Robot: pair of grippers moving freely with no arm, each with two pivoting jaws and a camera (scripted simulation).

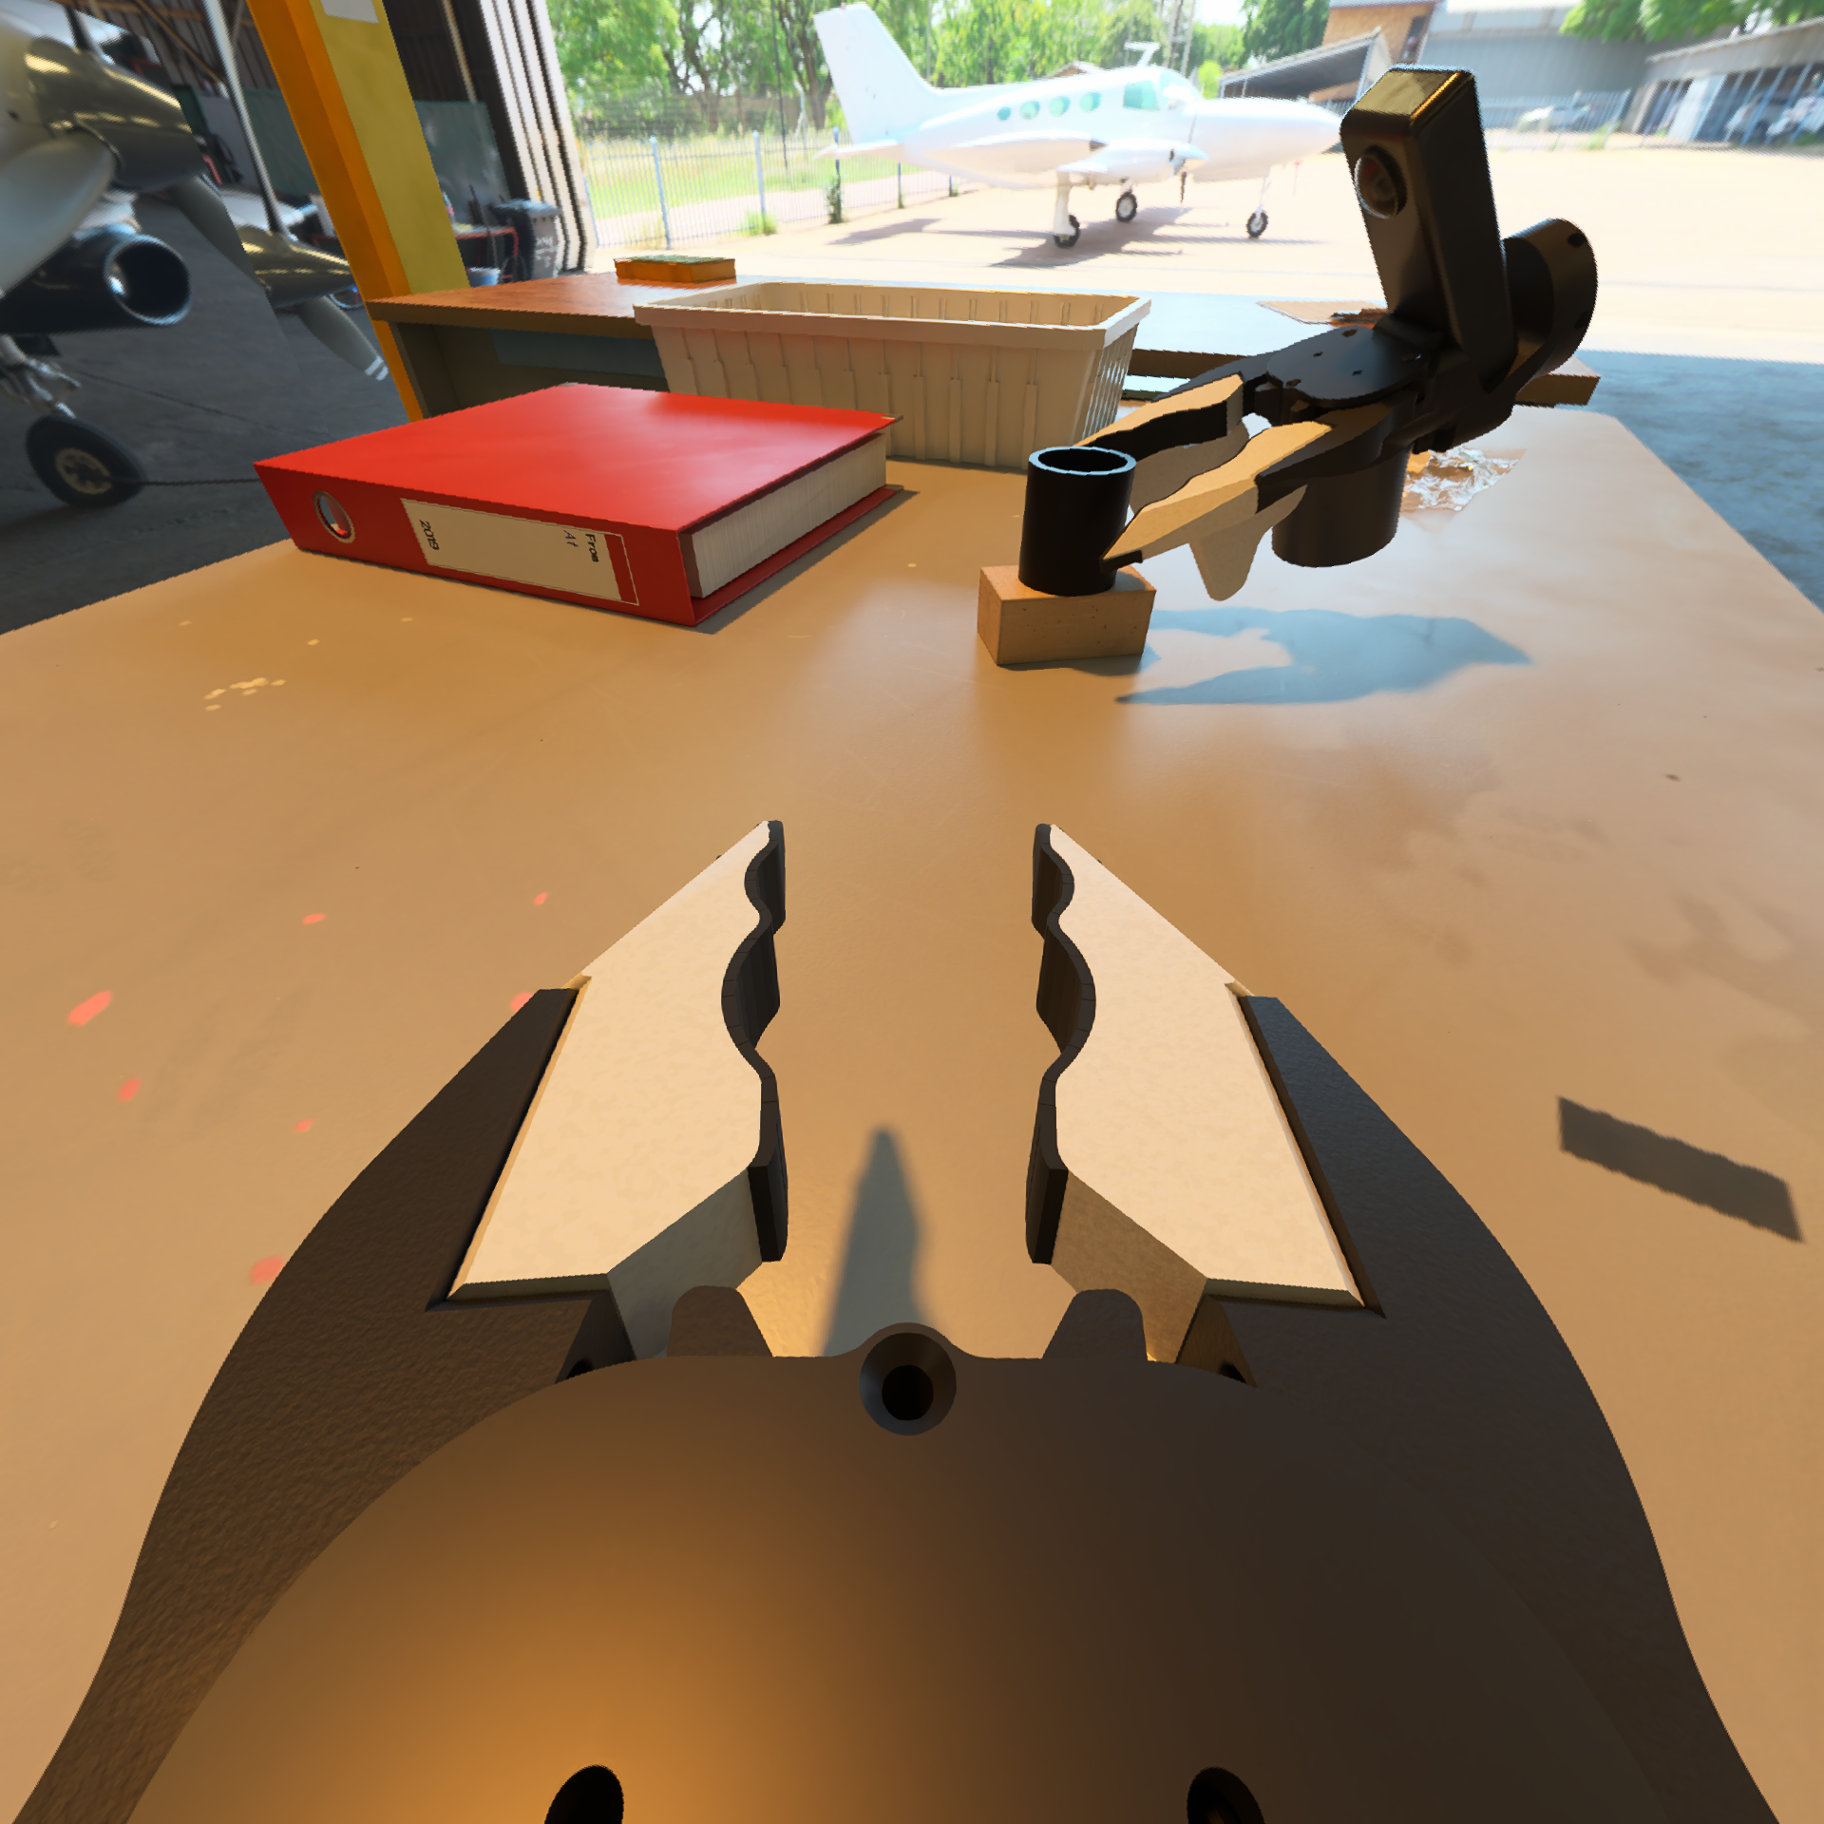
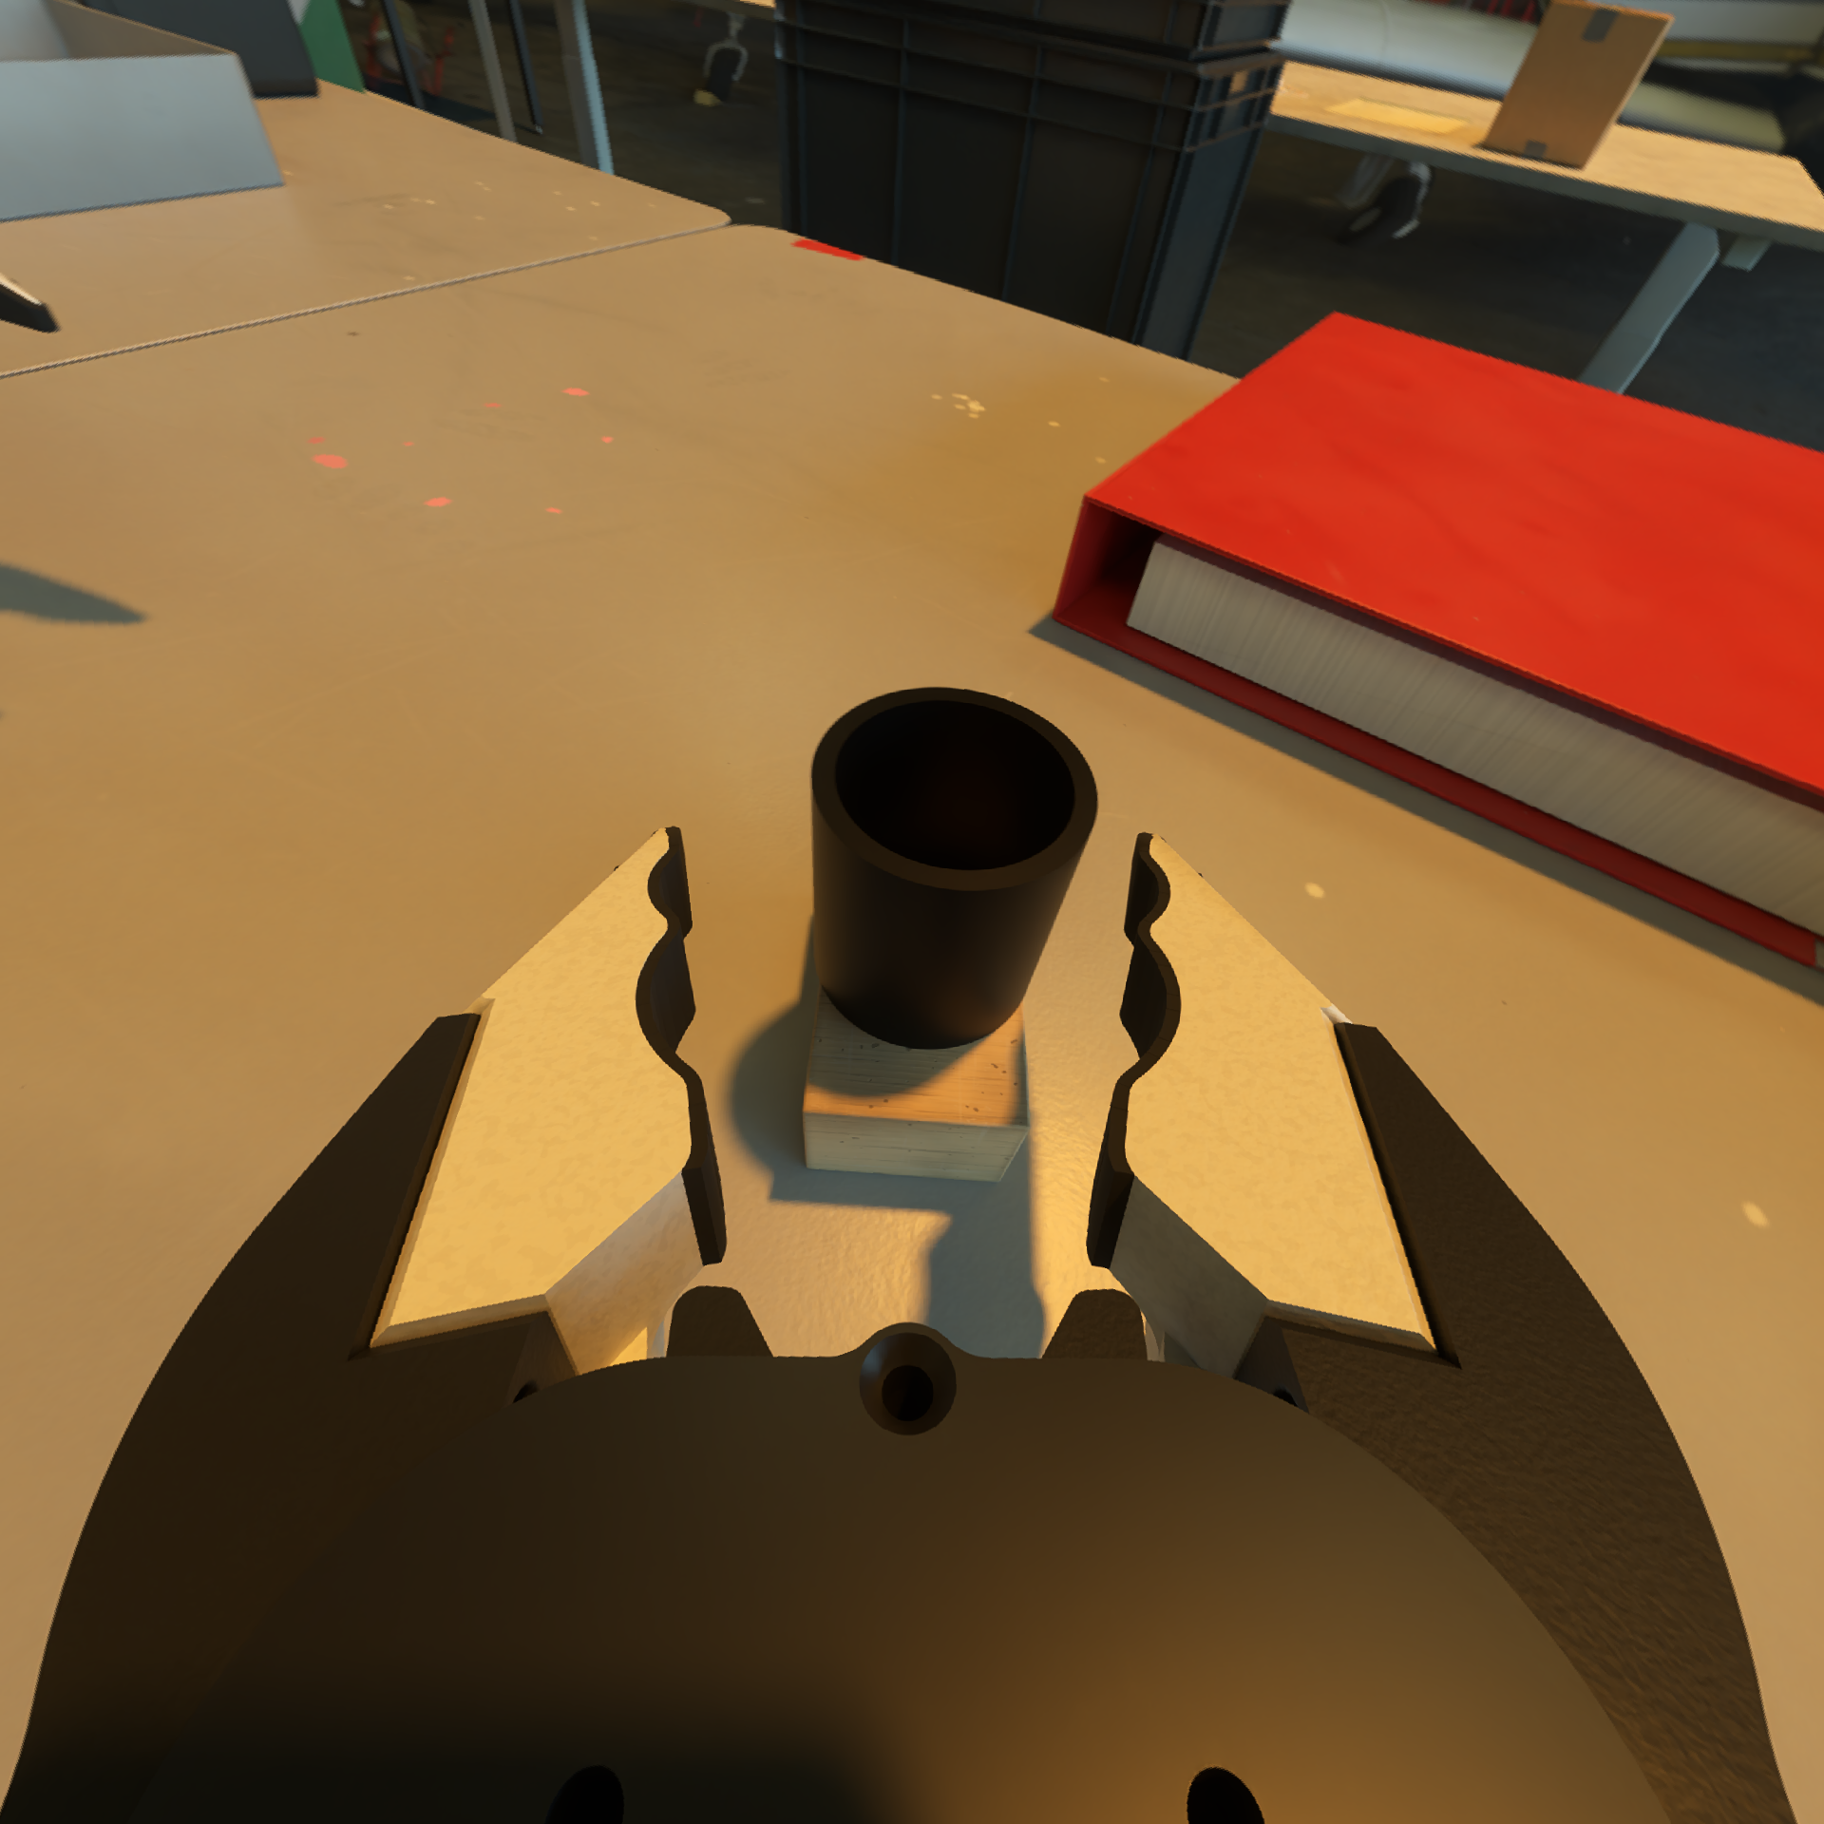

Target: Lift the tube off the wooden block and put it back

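Note:
A short black tube (image 2: 943,888) stands upright on a small pale wooden block (image 2: 913,1115) on the tan table. My right gripper (image 2: 906,839) is open, tilted down, with one finger on each side of the tube and a gap on both sides. In the left wrist view the tube (image 1: 1071,518) on the block (image 1: 1066,622) sits at the far right, with the right gripper (image 1: 1110,498) just behind it to the right. My left gripper (image 1: 908,829) is open and empty, low over bare table well short of the block.
A red ring binder (image 1: 582,494) lies flat left of the block; it also shows in the right wrist view (image 2: 1481,582). A white slatted basket (image 1: 888,365) stands behind it. A second table (image 2: 296,247) adjoins with a seam. A dark crate (image 2: 1017,148) stands beyond the table edge.

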